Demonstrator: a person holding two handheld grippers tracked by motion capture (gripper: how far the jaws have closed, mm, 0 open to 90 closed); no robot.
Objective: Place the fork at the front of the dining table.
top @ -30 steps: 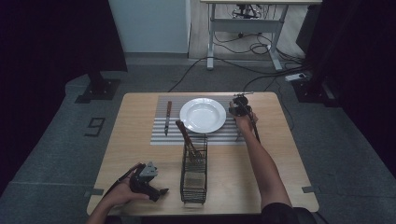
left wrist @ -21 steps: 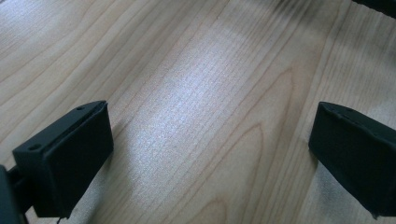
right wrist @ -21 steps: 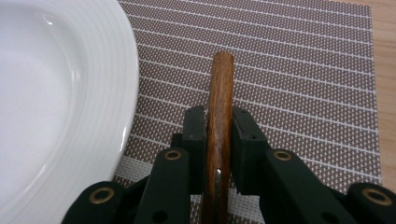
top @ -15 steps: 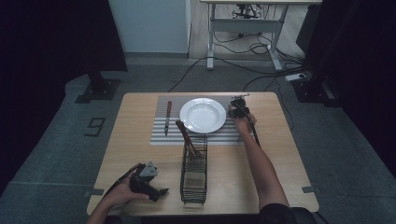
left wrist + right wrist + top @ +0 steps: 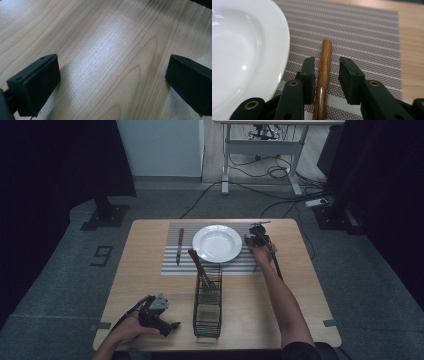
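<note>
Wooden-handled utensil (image 5: 323,72) lay on the striped placemat (image 5: 367,37) just beside the white plate (image 5: 242,50), its working end hidden, right gripper (image 5: 324,75) astride the handle, jaws just loosened, pads apart from it, left gripper (image 5: 112,82) spread wide, empty, above bare table (image 5: 105,37).

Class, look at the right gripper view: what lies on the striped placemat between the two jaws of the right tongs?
A wooden utensil handle lies lengthwise between the jaws of the right tongs, beside the white plate; the jaws have just been opening, with a visible gap on each side.
</note>
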